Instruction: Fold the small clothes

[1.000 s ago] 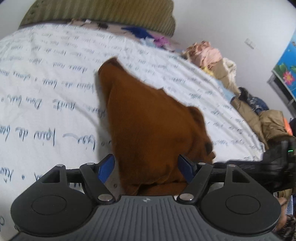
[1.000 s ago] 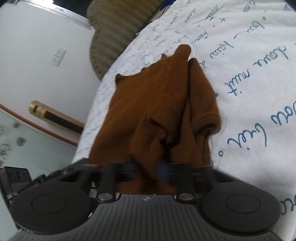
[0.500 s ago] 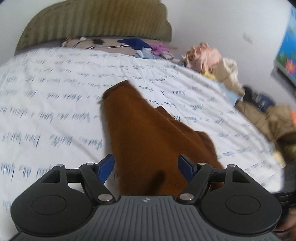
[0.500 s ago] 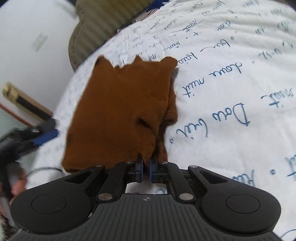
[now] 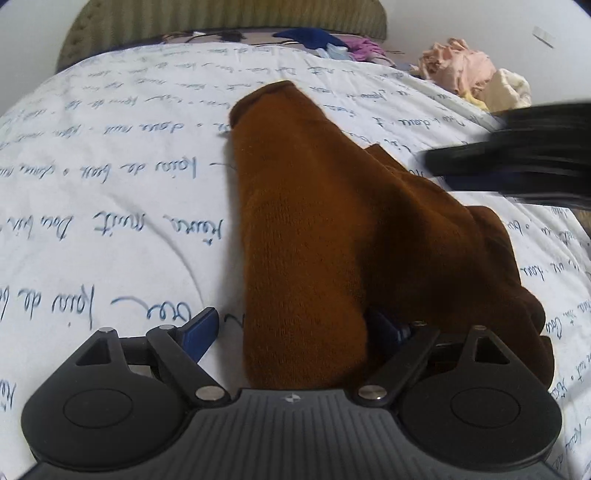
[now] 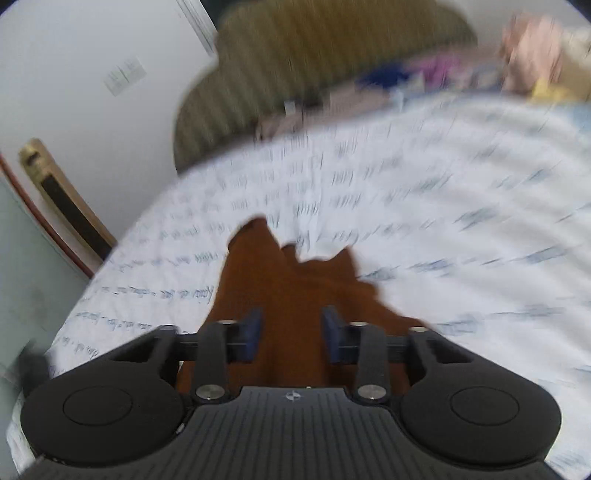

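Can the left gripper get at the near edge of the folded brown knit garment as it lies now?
Probably yes. The left gripper is open, the brown knit garment lies between its fingers on the white script-printed bedspread, and nothing covers that edge.

White bedsheet (image 5: 110, 177) w/ blue script; olive ribbed headboard (image 5: 221, 18); crumpled laundry heap (image 5: 458, 66) (pink, cream) at far edge.

Rust-brown garment (image 5: 332, 229) on white bedspread (image 5: 110, 206) with blue script.
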`<state>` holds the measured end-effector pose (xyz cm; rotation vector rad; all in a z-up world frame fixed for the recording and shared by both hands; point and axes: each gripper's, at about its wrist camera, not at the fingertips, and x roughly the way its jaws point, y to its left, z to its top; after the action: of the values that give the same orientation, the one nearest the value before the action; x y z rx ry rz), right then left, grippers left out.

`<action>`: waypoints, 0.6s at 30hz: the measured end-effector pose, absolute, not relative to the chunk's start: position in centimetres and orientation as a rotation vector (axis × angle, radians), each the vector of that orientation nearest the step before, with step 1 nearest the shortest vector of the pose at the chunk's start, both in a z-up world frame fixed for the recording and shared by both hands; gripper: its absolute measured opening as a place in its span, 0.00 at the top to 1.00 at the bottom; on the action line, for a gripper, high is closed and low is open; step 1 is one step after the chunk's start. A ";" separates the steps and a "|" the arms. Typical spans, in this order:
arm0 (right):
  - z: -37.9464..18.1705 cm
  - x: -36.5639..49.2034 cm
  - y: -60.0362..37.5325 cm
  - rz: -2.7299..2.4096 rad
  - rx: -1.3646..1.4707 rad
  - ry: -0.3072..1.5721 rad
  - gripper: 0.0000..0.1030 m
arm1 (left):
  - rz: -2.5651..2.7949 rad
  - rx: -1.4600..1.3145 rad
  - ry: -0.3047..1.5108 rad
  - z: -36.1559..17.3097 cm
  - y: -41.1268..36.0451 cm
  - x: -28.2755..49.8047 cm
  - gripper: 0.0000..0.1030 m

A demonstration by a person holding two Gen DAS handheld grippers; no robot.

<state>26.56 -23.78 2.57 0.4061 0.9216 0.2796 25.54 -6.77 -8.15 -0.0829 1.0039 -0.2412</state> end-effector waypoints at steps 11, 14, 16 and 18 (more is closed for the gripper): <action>-1.6 35.6 -23.2 0.404 0.302 1.027 0.66 | -0.251 -0.080 1.057 -4.6 -6.5 25.7 0.15; -2.6 37.0 -23.7 0.496 0.287 1.103 0.57 | -0.237 -0.005 1.006 -4.4 -7.7 26.0 0.15; -3.2 37.2 -24.2 0.569 0.304 1.127 0.55 | -0.220 -0.020 1.050 -5.6 -7.5 26.3 0.15; -3.8 36.9 -24.5 0.617 0.319 1.155 0.56 | -0.208 -0.117 1.084 -6.8 -6.1 26.1 0.13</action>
<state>36.88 -24.47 -3.77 0.3188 1.1546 0.6172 26.13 -6.13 -6.76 -0.1171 1.0836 -0.2075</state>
